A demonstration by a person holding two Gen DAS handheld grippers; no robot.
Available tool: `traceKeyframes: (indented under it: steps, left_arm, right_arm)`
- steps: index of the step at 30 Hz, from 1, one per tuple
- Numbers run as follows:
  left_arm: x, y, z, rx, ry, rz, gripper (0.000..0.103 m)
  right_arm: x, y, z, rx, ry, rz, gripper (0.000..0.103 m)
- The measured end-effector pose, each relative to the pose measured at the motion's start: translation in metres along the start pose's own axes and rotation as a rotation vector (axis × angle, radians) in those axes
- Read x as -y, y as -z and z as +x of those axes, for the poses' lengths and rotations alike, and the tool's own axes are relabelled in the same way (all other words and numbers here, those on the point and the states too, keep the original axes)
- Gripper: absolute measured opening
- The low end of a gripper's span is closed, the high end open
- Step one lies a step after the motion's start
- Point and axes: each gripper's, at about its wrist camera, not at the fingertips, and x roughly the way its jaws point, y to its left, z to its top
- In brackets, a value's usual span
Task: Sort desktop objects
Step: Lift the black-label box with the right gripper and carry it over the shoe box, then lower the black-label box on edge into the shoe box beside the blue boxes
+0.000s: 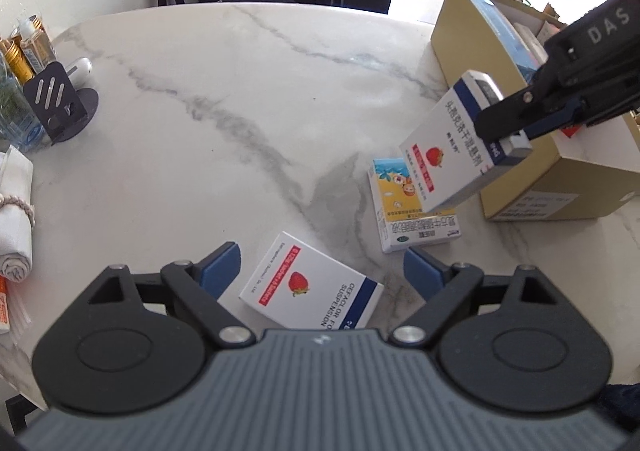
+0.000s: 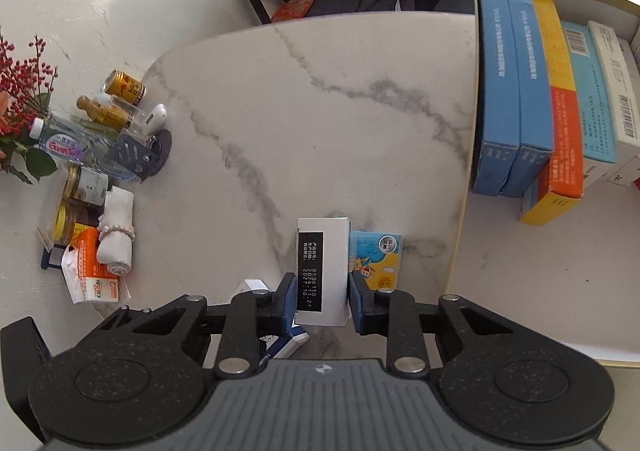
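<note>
Gripping a white medicine box (image 1: 460, 143) by its end, the right tool (image 1: 510, 131) holds it tilted in the air, clear of the marble table (image 1: 240, 111). In the right wrist view that box (image 2: 323, 271) sits squeezed between the two blue pads (image 2: 288, 303), its black date label facing the camera. Below it on the table lies a box with a cartoon beach picture (image 1: 408, 207), close to the open cardboard carton (image 1: 560, 187). Inside the carton (image 2: 520, 271), several boxes stand on edge in a row (image 2: 540, 91). The left tool (image 1: 320, 271) hangs spread wide and holds nothing, low over a second white box with a strawberry (image 1: 312, 287), which lies flat between its fingers. Bottles, a rolled cloth and a black stand (image 1: 60, 99) crowd the table's far left edge.
</note>
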Motion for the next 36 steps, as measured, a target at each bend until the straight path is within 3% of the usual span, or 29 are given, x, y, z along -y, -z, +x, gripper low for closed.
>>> traceKeyframes:
  steps: [9, 12, 20, 36]
  left_arm:
    - [0.016, -0.016, 0.004, 0.013, 0.024, 0.050, 0.093]
    - [0.023, -0.021, 0.007, 0.015, 0.034, 0.067, 0.094]
    - [0.042, -0.030, 0.010, 0.017, 0.057, 0.120, 0.095]
    - [0.028, -0.013, 0.008, -0.004, 0.034, 0.058, 0.096]
  right_arm:
    - [0.052, -0.009, -0.093, 0.228, -0.075, 0.110, 0.030]
    - [0.072, -0.008, -0.113, 0.271, -0.027, 0.110, 0.030]
    - [0.107, 0.007, -0.090, 0.223, 0.027, 0.189, 0.030]
    - [0.087, -0.001, -0.036, 0.138, 0.103, 0.107, 0.030]
